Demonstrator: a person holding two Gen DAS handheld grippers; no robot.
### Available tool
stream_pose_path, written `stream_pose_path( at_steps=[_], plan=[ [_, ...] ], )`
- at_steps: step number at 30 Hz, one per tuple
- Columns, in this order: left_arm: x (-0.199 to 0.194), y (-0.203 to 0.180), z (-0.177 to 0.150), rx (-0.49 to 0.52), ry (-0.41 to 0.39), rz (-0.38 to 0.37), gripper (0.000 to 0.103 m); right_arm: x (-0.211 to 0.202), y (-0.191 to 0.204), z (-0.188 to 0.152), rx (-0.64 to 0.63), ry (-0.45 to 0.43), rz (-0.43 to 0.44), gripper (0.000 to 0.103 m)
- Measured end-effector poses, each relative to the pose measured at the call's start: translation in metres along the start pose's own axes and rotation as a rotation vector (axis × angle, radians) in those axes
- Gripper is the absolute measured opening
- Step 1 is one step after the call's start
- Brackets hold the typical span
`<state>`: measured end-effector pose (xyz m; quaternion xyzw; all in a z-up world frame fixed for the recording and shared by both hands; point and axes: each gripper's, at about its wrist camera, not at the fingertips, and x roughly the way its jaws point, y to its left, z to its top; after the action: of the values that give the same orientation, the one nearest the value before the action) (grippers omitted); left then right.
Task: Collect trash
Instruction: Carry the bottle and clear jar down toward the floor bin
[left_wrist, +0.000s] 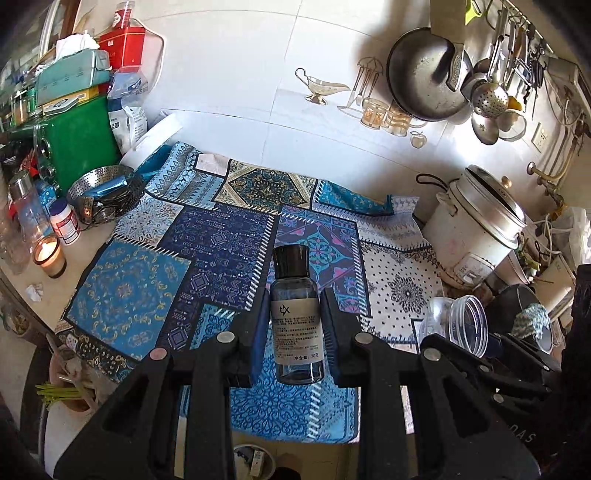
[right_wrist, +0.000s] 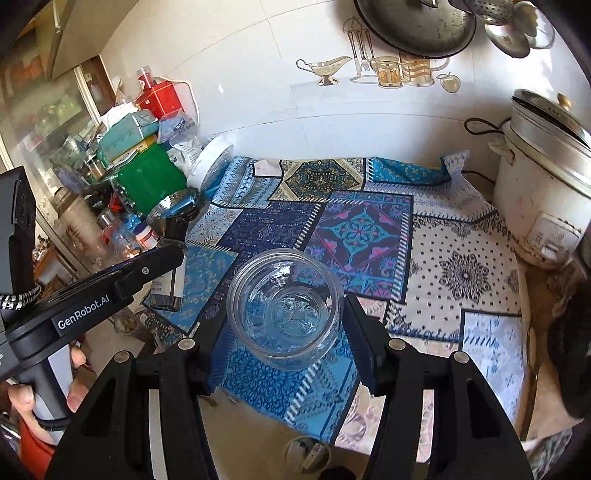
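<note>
**Both hands loaded, carrying trash off the desk**

We hold one piece of trash in each gripper. The left gripper (left_wrist: 295, 325) has its jaws clenched on a small smoky-clear plastic bottle with a black cap and white label (left_wrist: 295, 314); the bottle stands upright between the pads, cap pointing away from the camera, base hanging just past the fingertips. The right gripper (right_wrist: 286, 328) has its jaws grasping a clear ribbed plastic jar with no lid (right_wrist: 284, 306), pinched at its sides, open mouth tilted towards the camera.

Both items look lifted clear of the blue patchwork-print cloth (left_wrist: 207, 243) on the desk, not resting on it. In the right wrist view the left gripper and its bottle sit just beside the jar, on its left; the two items are apart.

Judgement: the step in hand is transport to a bin, which we cannot see in either view. To do it well: keep both grips firm, since the slick round jar could twist out, keep the two loads from knocking, and steer wide of the lit candle in a glass (left_wrist: 50, 256) and the white rice cooker (left_wrist: 476, 229).
</note>
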<state>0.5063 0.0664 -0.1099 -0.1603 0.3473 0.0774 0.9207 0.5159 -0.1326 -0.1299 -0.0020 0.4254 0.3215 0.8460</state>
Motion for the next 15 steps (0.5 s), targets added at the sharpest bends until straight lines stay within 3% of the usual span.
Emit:
stream_pose_path(
  at_steps=[9,15],
  plan=[
    [-0.039,0.050,-0.103,0.088,0.105,-0.039,0.027,-0.009,0.042,-0.103,0.159,0.001,-0.088,0.053],
    [-0.045,0.077,-0.163,0.134,0.242,-0.025,0.027,0.005,0.050,-0.168,0.285,0.080,-0.106,0.053]
  ],
)
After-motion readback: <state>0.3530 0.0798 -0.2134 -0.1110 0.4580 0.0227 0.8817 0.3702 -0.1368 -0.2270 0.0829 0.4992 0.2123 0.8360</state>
